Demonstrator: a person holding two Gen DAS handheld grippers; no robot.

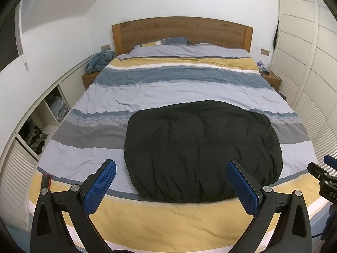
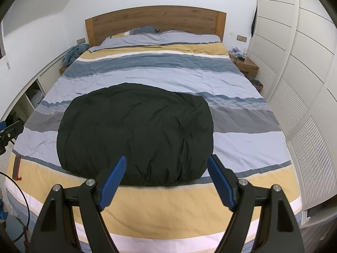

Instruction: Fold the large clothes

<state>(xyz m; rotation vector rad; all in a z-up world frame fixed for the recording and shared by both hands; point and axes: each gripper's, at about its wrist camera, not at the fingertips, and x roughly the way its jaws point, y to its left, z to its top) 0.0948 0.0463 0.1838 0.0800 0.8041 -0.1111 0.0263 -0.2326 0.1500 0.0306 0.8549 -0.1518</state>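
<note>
The bed fills both views, covered by a striped duvet in bands of pale blue, dark blue, grey, white and mustard yellow. Its wooden headboard stands at 12 o'clock against a white wall. White wardrobe doors with slatted lower panels run along the 3 o'clock side, and a low white shelf unit with open compartments runs along the 9 o'clock side.

The black garment lies on the near half of the bed, bunched into a wide, puffy, wrinkled mound; its near edge rests at the boundary of the grey-blue stripe and the yellow band. In the left wrist view it sits toward 2 o'clock of centre, in the right wrist view toward 10 o'clock.

A crumpled blue towel or blanket sits on the nightstand at 10 o'clock of the bed. A second nightstand at 2 o'clock carries small items too small to tell.

The left gripper hovers at 6 o'clock with its blue-padded jaws spread wide, holding nothing. The right gripper likewise hangs over the yellow band, jaws apart and empty, the garment's near edge just beyond its tips.

A small red-and-black object lies on the bed edge at 8 o'clock.
</note>
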